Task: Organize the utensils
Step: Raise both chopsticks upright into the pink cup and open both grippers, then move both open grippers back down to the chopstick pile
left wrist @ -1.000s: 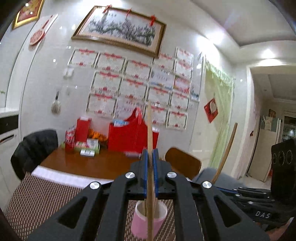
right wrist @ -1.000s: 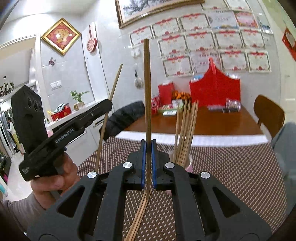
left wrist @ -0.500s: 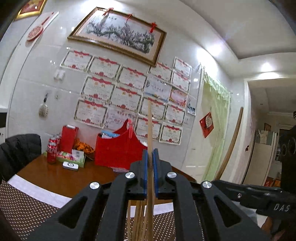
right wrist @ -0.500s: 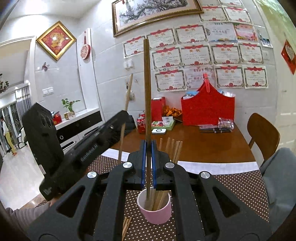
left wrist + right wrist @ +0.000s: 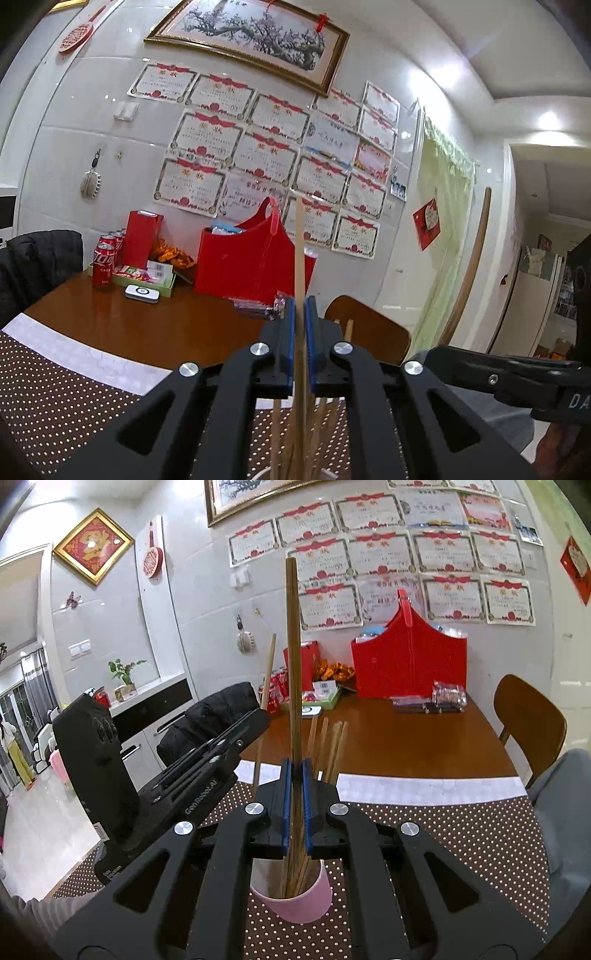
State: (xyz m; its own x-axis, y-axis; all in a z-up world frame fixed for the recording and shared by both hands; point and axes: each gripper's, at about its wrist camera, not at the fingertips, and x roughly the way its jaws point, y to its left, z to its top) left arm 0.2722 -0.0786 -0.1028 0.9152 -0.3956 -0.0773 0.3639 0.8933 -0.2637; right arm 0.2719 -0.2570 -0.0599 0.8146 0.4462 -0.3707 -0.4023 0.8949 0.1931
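My left gripper [image 5: 300,308] is shut on a pale wooden chopstick [image 5: 299,251] that it holds upright. Its lower end hangs among several chopsticks standing in the cup just below; only the cup's rim shows there. My right gripper [image 5: 294,770] is shut on a darker brown chopstick [image 5: 293,657], also upright, its lower end reaching into the pink cup [image 5: 301,904]. In the right wrist view the left gripper [image 5: 256,718] comes in from the left with its pale chopstick [image 5: 269,664]. In the left wrist view the right gripper [image 5: 428,360] sits at the right.
The cup stands on a brown dotted mat [image 5: 461,849] over a wooden table [image 5: 406,746]. At the back are a red basket [image 5: 410,664], cola cans [image 5: 103,264] and small packets. A wooden chair [image 5: 528,720] is on the right, and a black jacket [image 5: 214,716] drapes a chair on the left.
Both grippers have closed in on the pink cup. The left one came right and down beside the right gripper, and the cup now sits directly under both chopsticks.
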